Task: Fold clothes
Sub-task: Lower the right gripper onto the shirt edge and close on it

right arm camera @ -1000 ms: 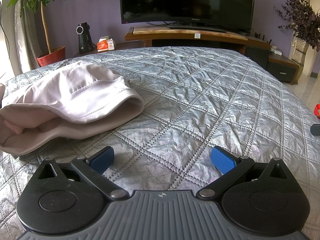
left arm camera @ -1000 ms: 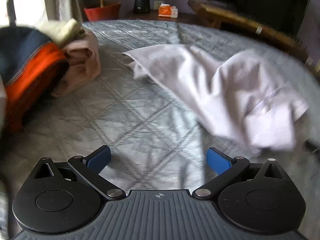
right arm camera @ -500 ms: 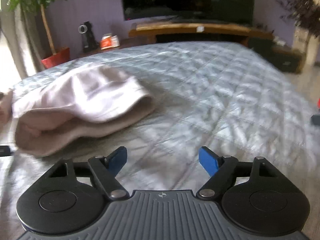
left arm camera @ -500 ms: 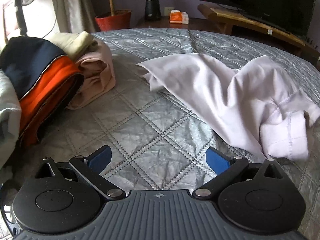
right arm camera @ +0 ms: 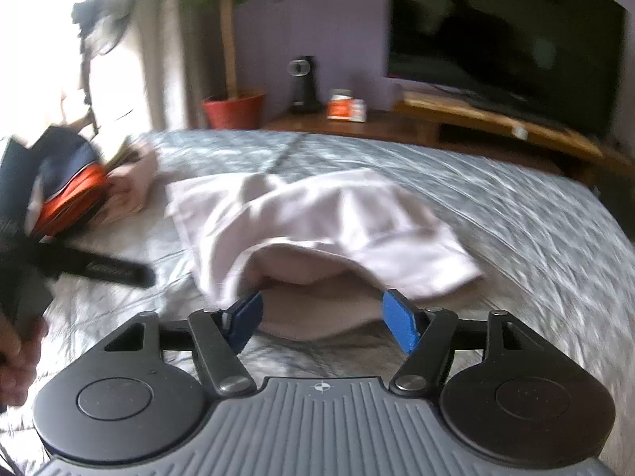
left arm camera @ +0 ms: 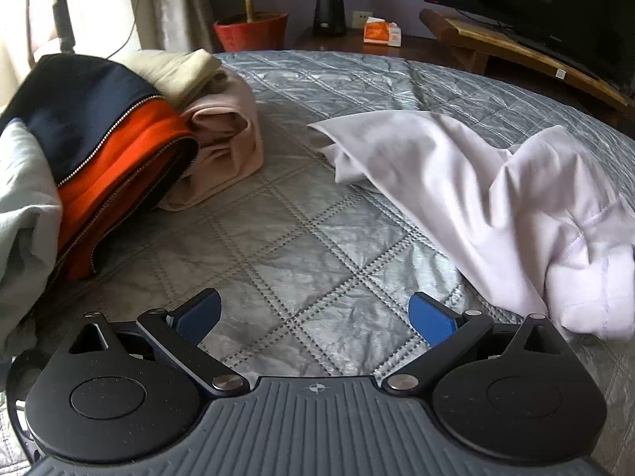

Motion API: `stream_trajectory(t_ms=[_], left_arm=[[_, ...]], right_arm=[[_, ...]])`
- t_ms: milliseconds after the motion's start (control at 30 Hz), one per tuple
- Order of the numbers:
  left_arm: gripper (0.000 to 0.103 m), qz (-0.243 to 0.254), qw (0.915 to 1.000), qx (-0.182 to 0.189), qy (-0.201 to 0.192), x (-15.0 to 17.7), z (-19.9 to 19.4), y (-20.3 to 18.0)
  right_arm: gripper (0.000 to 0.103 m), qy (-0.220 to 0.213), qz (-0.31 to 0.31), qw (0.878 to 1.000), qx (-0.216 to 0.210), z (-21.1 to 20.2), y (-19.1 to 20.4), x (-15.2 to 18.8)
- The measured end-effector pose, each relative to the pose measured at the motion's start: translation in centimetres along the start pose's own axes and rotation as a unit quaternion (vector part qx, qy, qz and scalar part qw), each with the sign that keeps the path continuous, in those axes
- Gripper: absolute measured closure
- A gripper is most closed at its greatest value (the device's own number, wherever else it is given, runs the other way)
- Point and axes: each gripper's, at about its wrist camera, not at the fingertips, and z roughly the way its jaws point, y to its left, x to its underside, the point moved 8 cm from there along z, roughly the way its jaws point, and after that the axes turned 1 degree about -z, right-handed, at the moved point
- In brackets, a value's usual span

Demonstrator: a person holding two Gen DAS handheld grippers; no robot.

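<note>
A pale lilac garment [left arm camera: 468,182] lies crumpled on the grey quilted bedspread [left arm camera: 301,246], to the right in the left wrist view. My left gripper [left arm camera: 313,317] is open above bare quilt, apart from the cloth on its right. In the blurred right wrist view the same lilac garment [right arm camera: 317,222] lies just ahead, its near hem between the blue fingertips of my right gripper [right arm camera: 321,317], which is open. A stack of clothes [left arm camera: 119,146] in navy, orange, pink and cream sits at the left.
The left gripper's dark body [right arm camera: 103,269] and a hand [right arm camera: 16,361] show at the right wrist view's left edge. Beyond the bed stand a red plant pot [left arm camera: 250,31], a black device [left arm camera: 327,4], an orange box [left arm camera: 381,31], and a television [right arm camera: 504,55] on a wooden stand.
The right gripper swung left and towards the lilac garment, its fingers narrowing somewhat while still open. The left gripper shifted a little, with the clothes stack and garment holding their places.
</note>
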Motion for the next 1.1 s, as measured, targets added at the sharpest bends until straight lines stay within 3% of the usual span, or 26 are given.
stream_trajectory(t_ms=[100, 133, 333, 467, 600, 700, 933, 1033, 1100], left_arm=[[0.001, 0.001, 1.0, 0.001, -0.001, 0.0, 0.0, 0.0], [0.001, 0.002, 1.0, 0.001, -0.001, -0.1, 0.0, 0.0], [0.001, 0.006, 1.0, -0.005, -0.006, -0.2, 0.0, 0.6], [0.001, -0.006, 0.9999, -0.008, -0.004, -0.3, 0.2, 1.5], [0.001, -0.012, 0.9999, -0.008, -0.004, -0.4, 0.2, 1.9], [0.001, -0.011, 0.9999, -0.006, -0.005, -0.4, 0.1, 1.8], [0.001, -0.01, 0.9999, -0.006, -0.006, -0.5, 0.1, 2.0], [0.001, -0.011, 0.9999, -0.005, -0.006, -0.5, 0.2, 2.1], [0.001, -0.011, 0.9999, -0.005, -0.007, -0.5, 0.1, 2.0]], right_arm=[[0.066, 0.002, -0.014, 1.0, -0.012, 0.2, 1.2, -0.1], [0.069, 0.001, -0.015, 1.0, -0.015, 0.2, 1.5, -0.2], [0.068, -0.01, -0.021, 0.999, -0.034, -0.4, 3.1, -0.6], [0.066, -0.016, 0.017, 0.999, -0.038, -1.3, 2.4, -0.4], [0.061, -0.007, 0.015, 0.997, -0.075, -1.7, 3.6, 0.3], [0.061, 0.0, -0.026, 0.998, -0.059, -1.0, 4.8, 0.6], [0.063, 0.012, -0.023, 0.998, -0.057, 0.9, 4.9, 0.3], [0.068, 0.028, -0.028, 0.997, -0.063, 2.2, 5.0, 0.8], [0.092, 0.035, -0.026, 0.996, -0.081, 2.6, 5.1, 1.0]])
